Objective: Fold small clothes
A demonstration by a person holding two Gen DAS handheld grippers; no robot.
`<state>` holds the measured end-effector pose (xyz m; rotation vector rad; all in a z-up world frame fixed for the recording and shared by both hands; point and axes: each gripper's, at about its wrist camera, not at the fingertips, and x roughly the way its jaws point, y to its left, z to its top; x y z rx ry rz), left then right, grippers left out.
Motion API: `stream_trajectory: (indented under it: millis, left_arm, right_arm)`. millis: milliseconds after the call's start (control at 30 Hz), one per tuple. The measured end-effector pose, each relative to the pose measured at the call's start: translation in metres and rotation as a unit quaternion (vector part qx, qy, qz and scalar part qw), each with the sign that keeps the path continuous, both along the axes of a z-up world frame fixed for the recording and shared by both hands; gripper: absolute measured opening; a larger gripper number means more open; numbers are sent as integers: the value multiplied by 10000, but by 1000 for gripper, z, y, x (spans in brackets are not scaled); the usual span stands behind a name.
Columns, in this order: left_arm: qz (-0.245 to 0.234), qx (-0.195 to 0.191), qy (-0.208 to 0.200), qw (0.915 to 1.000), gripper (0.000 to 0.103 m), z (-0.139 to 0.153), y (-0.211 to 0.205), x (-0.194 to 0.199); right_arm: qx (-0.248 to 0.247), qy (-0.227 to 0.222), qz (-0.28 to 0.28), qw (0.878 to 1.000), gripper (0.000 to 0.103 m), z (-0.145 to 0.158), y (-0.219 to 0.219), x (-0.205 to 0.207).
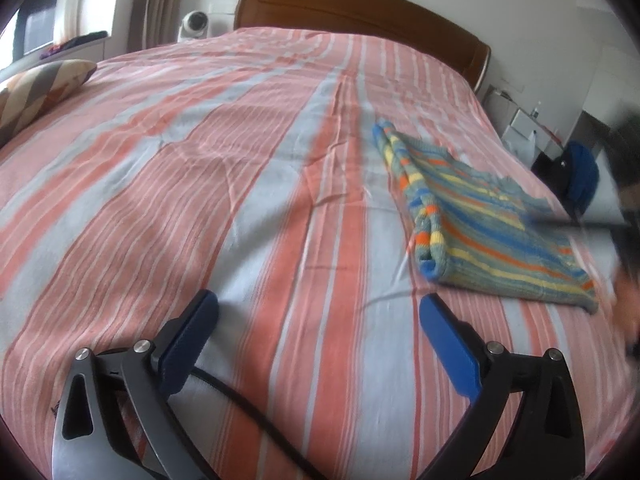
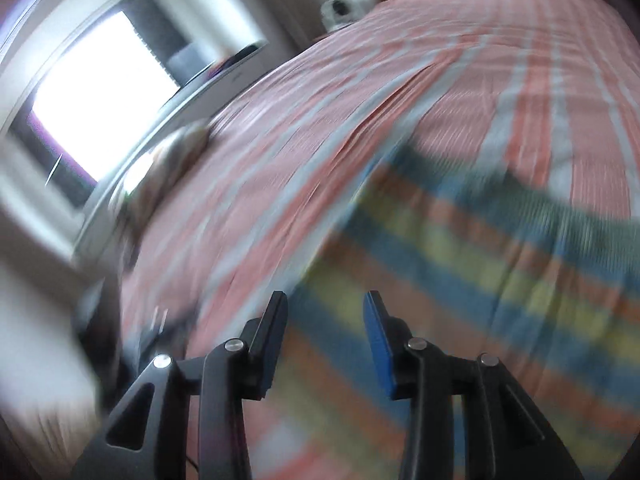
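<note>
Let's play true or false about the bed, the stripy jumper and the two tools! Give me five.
1. The jumper lies on the bed. True.
2. The left tool is pinching the jumper. False: it is open and holds nothing, with the bedsheet under it.
3. The jumper is plain red. False: it has blue, yellow, orange and green stripes.
4. A patterned pillow sits at the bed's left edge. True.
5. The right tool is shut tight. False: its fingers are apart, and the picture is blurry.
</note>
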<state>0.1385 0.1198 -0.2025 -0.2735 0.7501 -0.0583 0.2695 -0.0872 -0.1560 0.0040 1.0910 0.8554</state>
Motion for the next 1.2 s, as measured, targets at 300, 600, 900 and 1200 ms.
stream_trajectory:
  millis: [300, 600, 900, 1200]
  left_arm:
    - [55, 212, -3, 9998, 101, 2, -6, -5]
    - [-315, 801, -77, 9963, 100, 50, -51, -42]
    - [-918, 1074, 142, 9899, 101, 40, -130, -29]
    - [-941, 1602, 102, 9825, 103, 3, -152, -32]
  right_arm:
    - [-1081, -1082, -1062, 9825, 44, -20, -93, -180]
    - [-1442, -1565, -2519, 9441, 60, -4, -183, -216]
    - [-1636, -1385, -3400, 9157, 63, -27, -215, -186]
    - [-1822, -1420, -3499, 9079, 73, -42, -211, -185]
